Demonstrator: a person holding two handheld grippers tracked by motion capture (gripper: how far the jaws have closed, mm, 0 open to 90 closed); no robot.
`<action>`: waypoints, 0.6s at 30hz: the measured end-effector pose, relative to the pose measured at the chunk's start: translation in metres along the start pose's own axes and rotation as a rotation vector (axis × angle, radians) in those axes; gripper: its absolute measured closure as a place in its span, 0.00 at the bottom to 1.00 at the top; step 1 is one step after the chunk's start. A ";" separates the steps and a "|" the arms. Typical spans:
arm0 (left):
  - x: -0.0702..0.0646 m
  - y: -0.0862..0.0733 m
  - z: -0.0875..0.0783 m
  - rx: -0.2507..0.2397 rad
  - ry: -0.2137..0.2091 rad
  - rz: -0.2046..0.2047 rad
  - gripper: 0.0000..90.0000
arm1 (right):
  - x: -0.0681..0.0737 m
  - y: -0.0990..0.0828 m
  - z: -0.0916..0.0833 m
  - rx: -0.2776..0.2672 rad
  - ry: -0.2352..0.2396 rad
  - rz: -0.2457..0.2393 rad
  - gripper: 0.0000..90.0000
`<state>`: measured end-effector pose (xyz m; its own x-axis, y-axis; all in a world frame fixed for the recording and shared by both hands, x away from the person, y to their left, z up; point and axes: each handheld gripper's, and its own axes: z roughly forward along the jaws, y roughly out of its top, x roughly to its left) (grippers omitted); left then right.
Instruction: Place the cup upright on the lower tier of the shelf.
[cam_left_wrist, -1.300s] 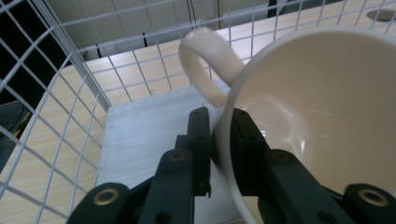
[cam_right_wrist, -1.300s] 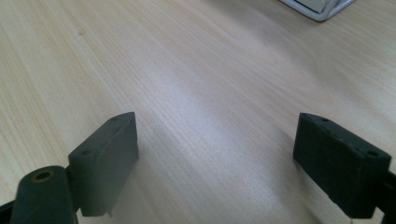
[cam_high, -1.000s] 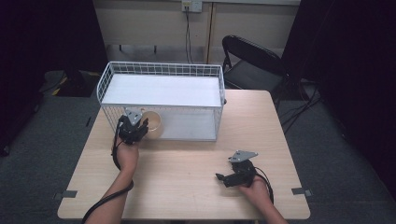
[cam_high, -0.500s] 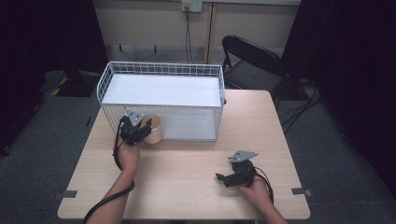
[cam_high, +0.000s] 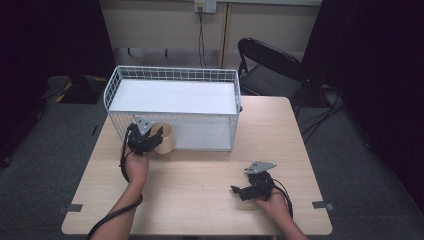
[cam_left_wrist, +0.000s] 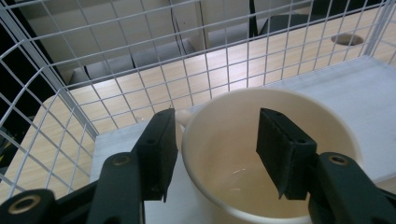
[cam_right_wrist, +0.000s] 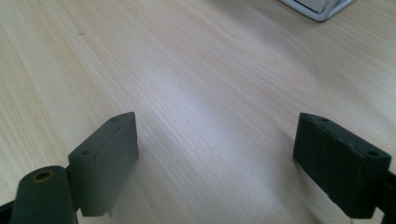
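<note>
A light wooden table (cam_high: 200, 185) is standing on grey carpet (cam_high: 50, 165), with a white wire basket (cam_high: 172, 75) sitting at its far side, a white board lying flat inside it. Behind the table, a black folding chair (cam_high: 270, 67) is facing a beige wall (cam_high: 160, 22), where a cable (cam_high: 201, 35) is hanging down from a socket (cam_high: 205, 5). Strips of grey tape (cam_high: 320, 204) are marking the floor beside the table's near corners.

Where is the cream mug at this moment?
In the high view the cream mug stands on the table's left side, against the front of the white wire basket, at the left tongs.
</note>
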<state>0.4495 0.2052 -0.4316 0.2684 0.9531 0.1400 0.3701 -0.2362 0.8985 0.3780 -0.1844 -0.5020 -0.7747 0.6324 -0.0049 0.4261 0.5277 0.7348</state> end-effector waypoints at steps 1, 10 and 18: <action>0.000 0.002 -0.001 0.004 -0.005 0.002 0.53 | 0.000 0.000 0.000 0.000 0.000 0.000 0.15; 0.006 0.002 -0.002 0.021 -0.035 -0.028 0.44 | 0.000 0.000 0.000 0.000 0.000 0.000 0.15; 0.006 0.001 -0.003 0.030 -0.051 -0.027 0.39 | 0.000 0.000 0.000 0.000 0.000 0.000 0.15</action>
<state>0.4486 0.2112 -0.4290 0.3030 0.9484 0.0939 0.4041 -0.2171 0.8886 0.3780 -0.1844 -0.5020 -0.7744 0.6326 -0.0047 0.4265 0.5275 0.7347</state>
